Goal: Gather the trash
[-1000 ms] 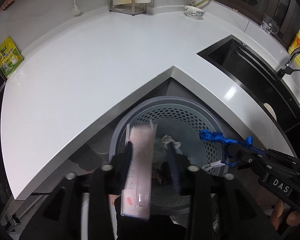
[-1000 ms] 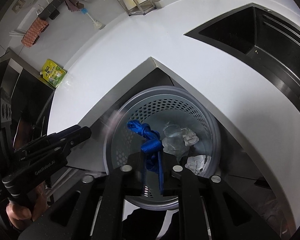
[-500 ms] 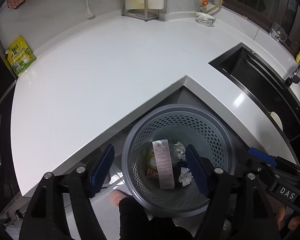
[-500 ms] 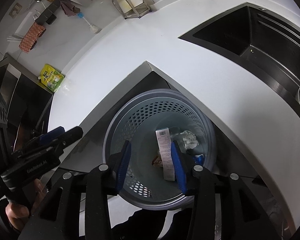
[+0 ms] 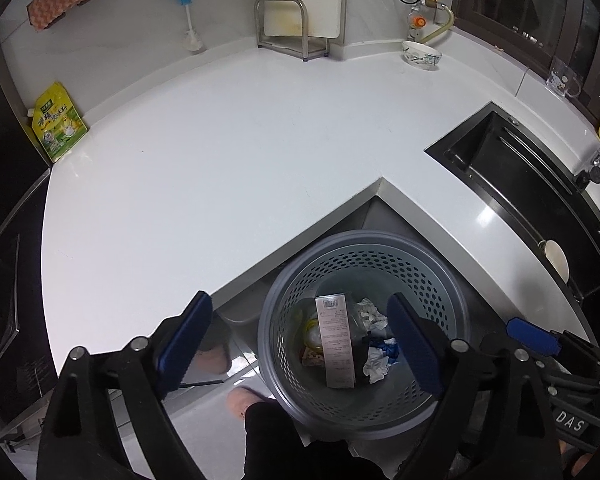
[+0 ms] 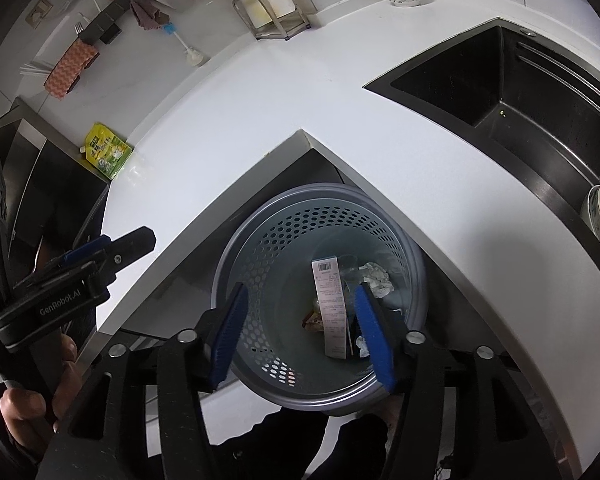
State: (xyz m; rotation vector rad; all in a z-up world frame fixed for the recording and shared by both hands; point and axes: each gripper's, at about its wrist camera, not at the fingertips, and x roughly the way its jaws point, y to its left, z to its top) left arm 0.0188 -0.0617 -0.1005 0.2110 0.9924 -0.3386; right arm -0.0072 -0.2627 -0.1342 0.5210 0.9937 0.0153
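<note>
We hold both grippers above the grey perforated bin [image 5: 364, 248], which stands on the floor in the inner corner of the white counter [image 5: 220, 152]. Our left gripper [image 5: 296, 340] has its jaws spread wide and grips nothing; the bin's left rim sits between its blue pads [image 5: 184, 336], and the bin's inside lies just ahead and below. Our right gripper [image 6: 304, 336] is also open, less widely, and empty, with the bin directly beneath and ahead of its fingers.

Inside the bin a long white carton [image 5: 336, 344] with a barcode at its far end lies on top of the other trash. To the right of it, seen from the left gripper, are crumpled white paper [image 5: 370, 312], a scrap of blue plastic [image 5: 386, 346] and more white paper nearer to us. To its left a yellowish wrapper [image 5: 312, 330] shows under the carton. From the right gripper the same carton [image 6: 330, 304] lies between the two pads, closer to the right one.

Well ahead and to the left of both tools a yellow-green pouch [image 5: 58, 126] leans at the counter's far edge. The black sink [image 5: 512, 176] lies ahead to the right. A small patterned bowl [image 5: 421, 55] stands far ahead by the wall
</note>
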